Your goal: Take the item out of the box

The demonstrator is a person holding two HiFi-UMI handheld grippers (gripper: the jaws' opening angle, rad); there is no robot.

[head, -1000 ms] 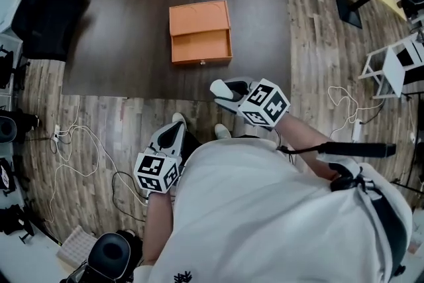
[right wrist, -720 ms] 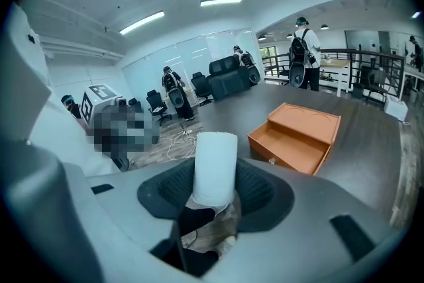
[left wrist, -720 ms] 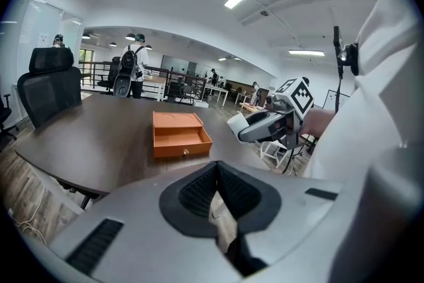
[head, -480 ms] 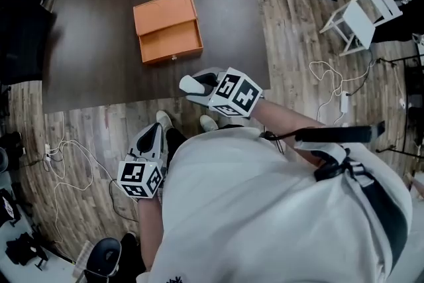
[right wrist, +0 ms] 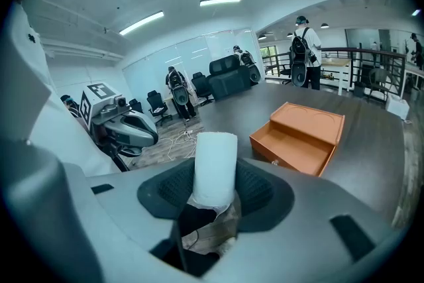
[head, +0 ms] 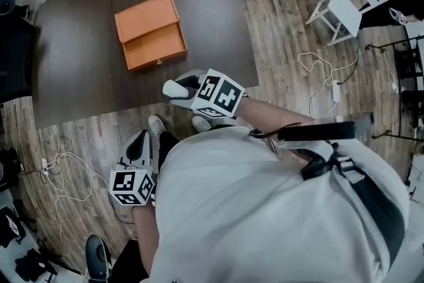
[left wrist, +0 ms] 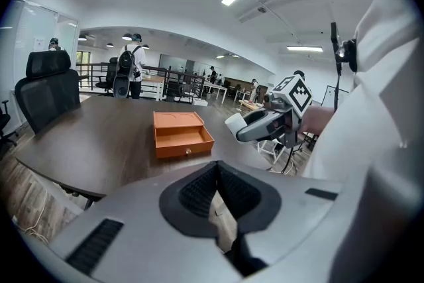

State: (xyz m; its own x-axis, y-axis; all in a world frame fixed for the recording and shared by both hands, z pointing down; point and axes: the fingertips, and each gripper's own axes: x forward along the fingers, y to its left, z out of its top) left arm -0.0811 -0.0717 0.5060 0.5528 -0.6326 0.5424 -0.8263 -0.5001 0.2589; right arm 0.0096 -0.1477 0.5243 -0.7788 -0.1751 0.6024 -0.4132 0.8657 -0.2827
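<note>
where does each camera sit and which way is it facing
Head view: on the person's head, facing steeply down at the table and box; shirt, left gripper and right gripper show.
Left gripper view: on the left gripper, facing along its shut jaws to the box; right gripper and shirt show.
Right gripper view: on the right gripper, facing along jaws clamped on a roll to the box; left gripper shows.
Shared: all three see the box; each gripper view sees the other gripper.

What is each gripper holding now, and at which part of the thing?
The right gripper holds a white cylindrical roll by one end; the left gripper holds nothing.
</note>
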